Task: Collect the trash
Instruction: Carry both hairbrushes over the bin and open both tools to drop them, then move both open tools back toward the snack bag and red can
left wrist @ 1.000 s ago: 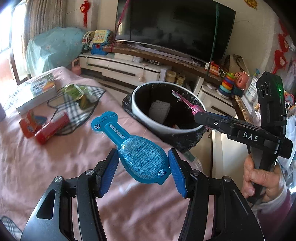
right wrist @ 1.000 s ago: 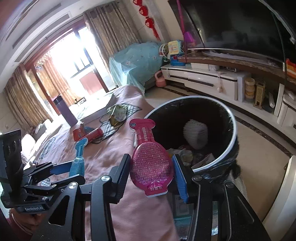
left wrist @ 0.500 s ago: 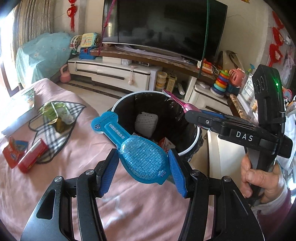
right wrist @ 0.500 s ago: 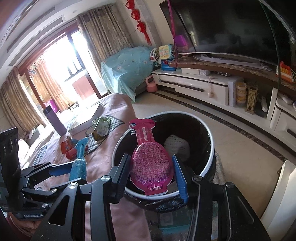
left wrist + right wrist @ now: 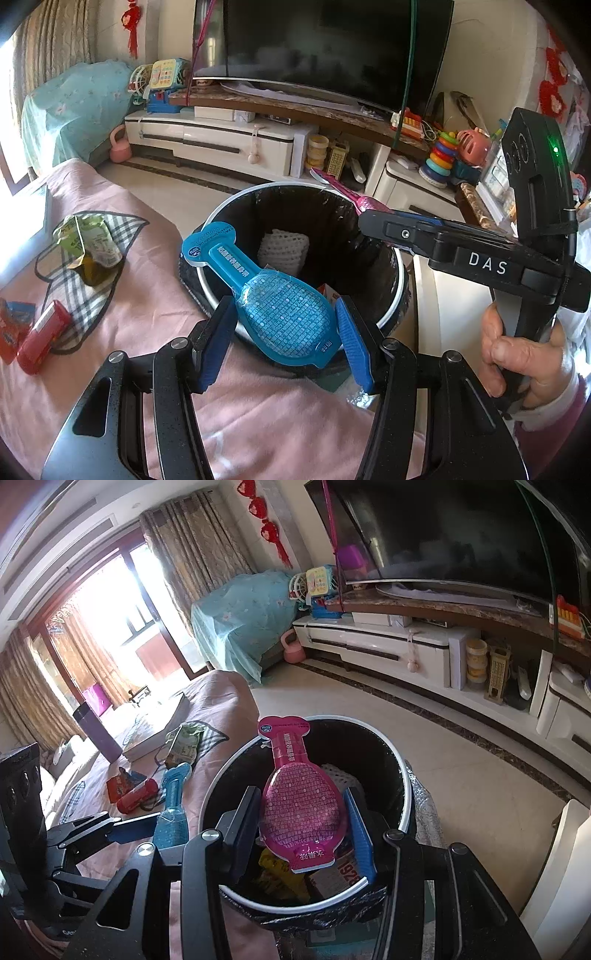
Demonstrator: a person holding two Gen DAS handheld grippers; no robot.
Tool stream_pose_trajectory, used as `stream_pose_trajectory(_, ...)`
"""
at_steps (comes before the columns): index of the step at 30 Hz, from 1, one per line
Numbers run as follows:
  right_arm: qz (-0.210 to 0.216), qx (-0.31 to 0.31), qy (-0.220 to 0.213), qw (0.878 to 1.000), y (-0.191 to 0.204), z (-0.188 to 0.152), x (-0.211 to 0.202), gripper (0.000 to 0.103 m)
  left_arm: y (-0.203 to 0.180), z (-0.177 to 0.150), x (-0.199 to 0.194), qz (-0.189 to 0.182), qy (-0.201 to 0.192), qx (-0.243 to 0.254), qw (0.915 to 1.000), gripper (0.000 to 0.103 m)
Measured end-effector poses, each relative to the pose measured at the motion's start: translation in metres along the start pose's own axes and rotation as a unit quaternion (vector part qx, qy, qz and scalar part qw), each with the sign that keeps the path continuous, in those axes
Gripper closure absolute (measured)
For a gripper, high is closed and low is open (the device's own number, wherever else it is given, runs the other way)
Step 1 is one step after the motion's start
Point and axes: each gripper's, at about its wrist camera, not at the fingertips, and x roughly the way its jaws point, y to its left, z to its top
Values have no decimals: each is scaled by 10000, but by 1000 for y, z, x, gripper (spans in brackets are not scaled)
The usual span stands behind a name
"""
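Note:
My left gripper (image 5: pixel 286 332) is shut on a blue bottle-shaped plastic packet (image 5: pixel 266 291), held over the near rim of the black-lined trash bin (image 5: pixel 397 266). My right gripper (image 5: pixel 301 829) is shut on a matching pink packet (image 5: pixel 301 805), which hangs right above the open bin (image 5: pixel 406 794). Inside the bin lie a white foam net (image 5: pixel 282 245) and several wrappers. The left wrist view shows the right gripper (image 5: pixel 365 210) from the side, a hand (image 5: pixel 517 362) on its handle. The right wrist view shows the left gripper (image 5: pixel 162 825) at lower left with the blue packet (image 5: pixel 171 801).
On the pink-covered table (image 5: pixel 140 295) lie a checked cloth (image 5: pixel 85 295), a crushed green carton (image 5: pixel 90 247) and red wrappers (image 5: pixel 40 336). A purple flask (image 5: pixel 98 731) and a book (image 5: pixel 162 725) stand farther back. A TV cabinet (image 5: pixel 229 144) with toys runs behind the bin.
Both grippers have moved along with their packets toward the bin. The pink packet, earlier at the bin's near edge, now hangs over its opening. The blue packet has reached the rim.

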Motion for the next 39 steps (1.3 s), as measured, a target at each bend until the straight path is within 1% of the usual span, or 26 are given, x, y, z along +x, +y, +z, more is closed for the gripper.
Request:
stream_pose_trajectory(19,-79,88,143,9998,-12,7,14,56,2,10,18,-23,71,-88,9999,47)
stream_pose_trajectory(22,-97,97,150,9998,-13,11,15,54,3,11,22,6,128,-110,9999,46)
stream_pose_trajectory(23,-95,120,160,9998,-13,12,16,53,5,11,23,8,168,-132,9998,41)
stream_pose_trajectory(24,-107,159,184,9996,-15,13,17,52,6,11,23,10,183,-162,9997,37)
stream_pose_trajectory(25,-128,197,215,9995,-17,15,18,50,8,10,21,43,157,-207,9997,30)
stream_pose_trajectory(26,-137,216,216,9994,-17,15,18,47,8,10,21,61,121,-231,9996,27)
stream_pose_trajectory(30,-95,210,147,9996,-12,11,13,39,16,0,9,80,61,-340,9994,26)
stream_pose_trajectory(34,-25,217,65,9997,-4,5,6,33,31,-19,-8,133,-2,-539,9985,26)
stream_pose_trajectory(36,39,209,13,9998,3,0,1,24,37,-28,-15,193,-25,-621,9979,26)
stream_pose_trajectory(38,127,194,-33,9997,11,-4,-2,21,46,-38,-25,260,-53,-706,9972,26)
stream_pose_trajectory(39,167,175,-45,9997,18,-8,-4,18,50,-44,-30,304,-54,-748,9967,26)
